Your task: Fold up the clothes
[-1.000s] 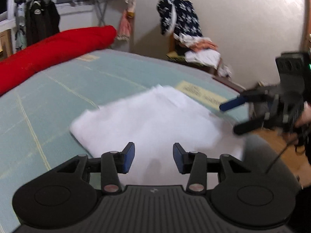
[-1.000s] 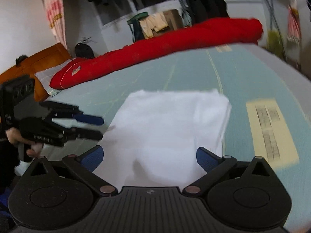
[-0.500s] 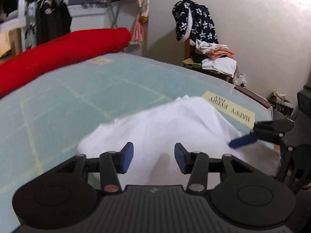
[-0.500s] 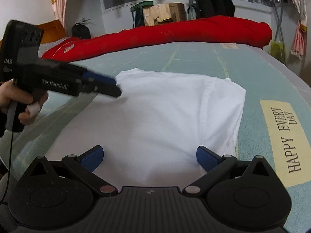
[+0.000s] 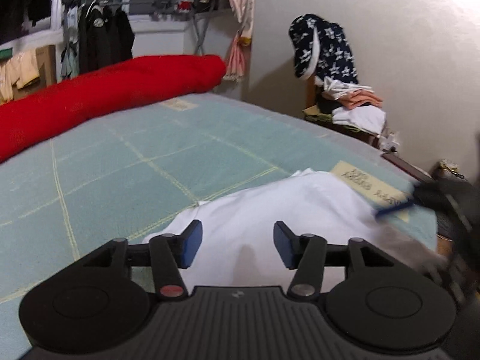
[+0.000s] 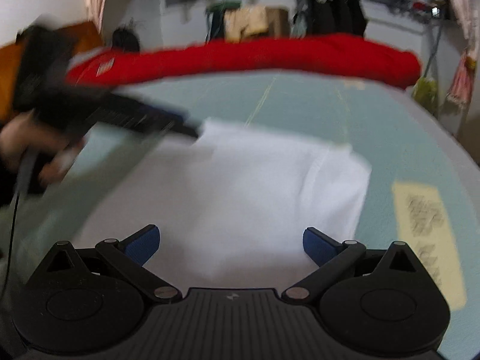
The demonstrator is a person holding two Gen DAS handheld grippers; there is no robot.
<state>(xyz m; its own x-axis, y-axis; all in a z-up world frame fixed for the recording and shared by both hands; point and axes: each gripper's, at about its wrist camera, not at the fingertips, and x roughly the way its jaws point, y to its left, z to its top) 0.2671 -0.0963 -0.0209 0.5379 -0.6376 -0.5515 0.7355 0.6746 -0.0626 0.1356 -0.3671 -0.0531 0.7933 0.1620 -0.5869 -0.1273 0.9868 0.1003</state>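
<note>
White garment (image 6: 270,192) lies folded on the pale green mat (image 5: 126,168), near its yellow label (image 6: 426,234), with the left gripper (image 5: 237,247) and right gripper (image 6: 229,243) both above it, fingers apart and holding nothing.

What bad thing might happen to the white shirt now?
1. Both grippers are open, the left gripper and the right gripper, so neither holds the white shirt. A hurried pinch might grab only the top layer and spoil the fold.
2. The shirt lies near the edge of the green mat, so a pull that way might drag it off.
</note>
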